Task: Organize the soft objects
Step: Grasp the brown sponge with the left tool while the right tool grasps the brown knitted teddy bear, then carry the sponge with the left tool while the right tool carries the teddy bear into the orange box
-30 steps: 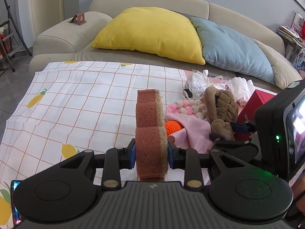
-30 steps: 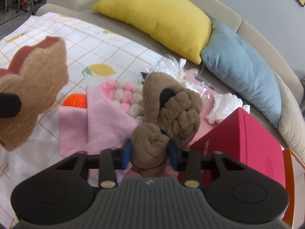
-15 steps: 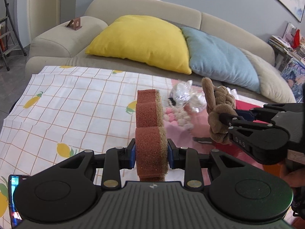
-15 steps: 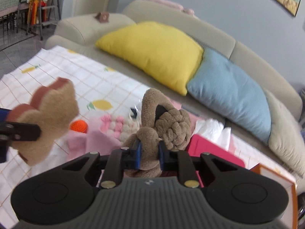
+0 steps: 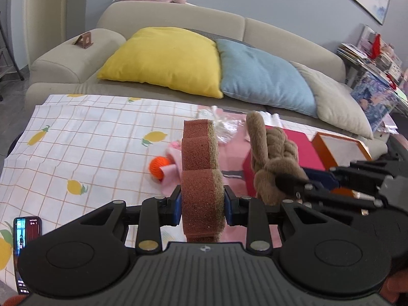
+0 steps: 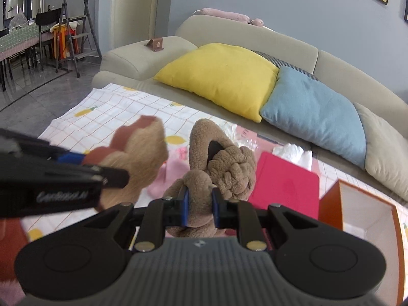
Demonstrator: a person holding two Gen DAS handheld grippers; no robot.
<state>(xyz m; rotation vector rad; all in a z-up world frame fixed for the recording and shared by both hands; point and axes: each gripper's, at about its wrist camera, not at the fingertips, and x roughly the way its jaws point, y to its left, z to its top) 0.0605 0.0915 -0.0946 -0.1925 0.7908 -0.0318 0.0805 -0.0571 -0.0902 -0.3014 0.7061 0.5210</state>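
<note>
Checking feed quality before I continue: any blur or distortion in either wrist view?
Left wrist view: the sponge is sharp, the right gripper slightly smeared, and the sofa bows from fisheye. Right wrist view: the plush knot is sharp, the sponge blurred.

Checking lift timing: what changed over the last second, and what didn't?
The right claw tightened on the brown knotted plush and lifted it off the pile beside the red box. The left claw rose too, and more of the sofa came into view. Unchanged: the left claw's grip on the brown sponge; the orange ball and pink cloth still on the tablecloth.
</note>
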